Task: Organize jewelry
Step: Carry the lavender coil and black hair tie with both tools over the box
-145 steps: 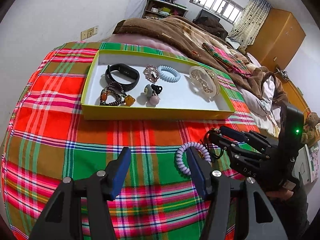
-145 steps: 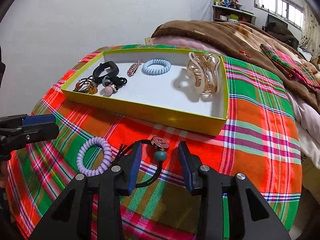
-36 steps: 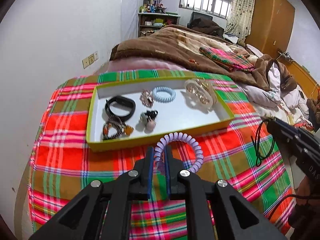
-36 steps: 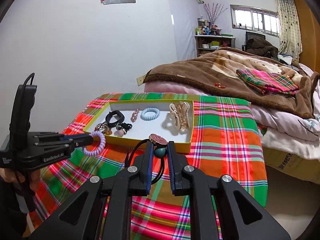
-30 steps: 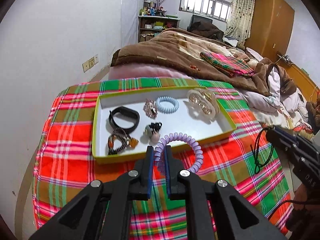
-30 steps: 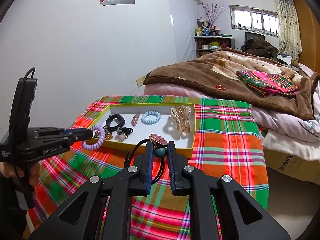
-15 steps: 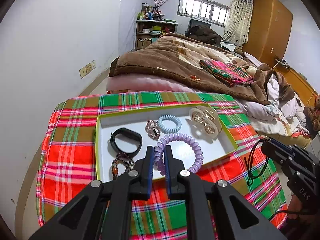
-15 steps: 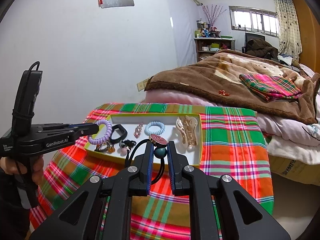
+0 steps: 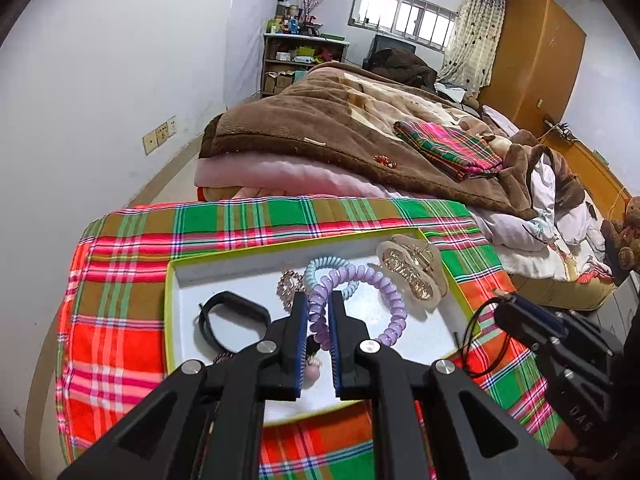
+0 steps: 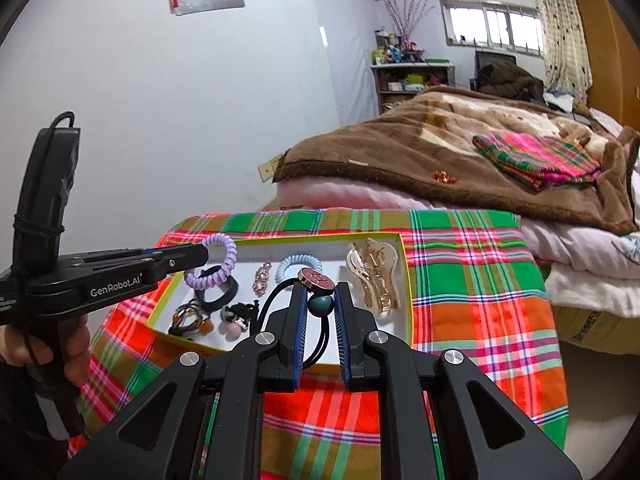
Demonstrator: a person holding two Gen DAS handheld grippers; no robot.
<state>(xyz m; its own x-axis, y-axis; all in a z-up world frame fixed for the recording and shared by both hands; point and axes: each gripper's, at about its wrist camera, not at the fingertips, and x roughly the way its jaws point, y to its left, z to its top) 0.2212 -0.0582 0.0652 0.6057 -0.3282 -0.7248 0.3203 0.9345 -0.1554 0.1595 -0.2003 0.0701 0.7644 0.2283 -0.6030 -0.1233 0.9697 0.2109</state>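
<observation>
My left gripper (image 9: 319, 309) is shut on a purple spiral hair tie (image 9: 376, 284) and holds it in the air above the yellow-rimmed tray (image 9: 170, 320); it also shows in the right wrist view (image 10: 218, 262). My right gripper (image 10: 320, 300) is shut on a black hair tie with a teal bead and a pink disc (image 10: 316, 278), above the tray's front edge (image 10: 406, 280). In the tray lie a black band (image 9: 234, 314), a light blue spiral tie (image 10: 290, 264), a gold claw clip (image 10: 374, 274), a rhinestone clip (image 10: 262, 278) and a beaded bracelet (image 10: 190, 320).
The tray sits on a plaid cloth (image 10: 472, 280) over a table. Behind it is a bed with a brown blanket (image 9: 340, 128) and a folded plaid cloth (image 9: 448, 148). A white wall (image 9: 100, 80) is at the left.
Both grippers have risen and moved forward over the tray with their hair ties still held. Earlier both were open around the ties on the cloth.
</observation>
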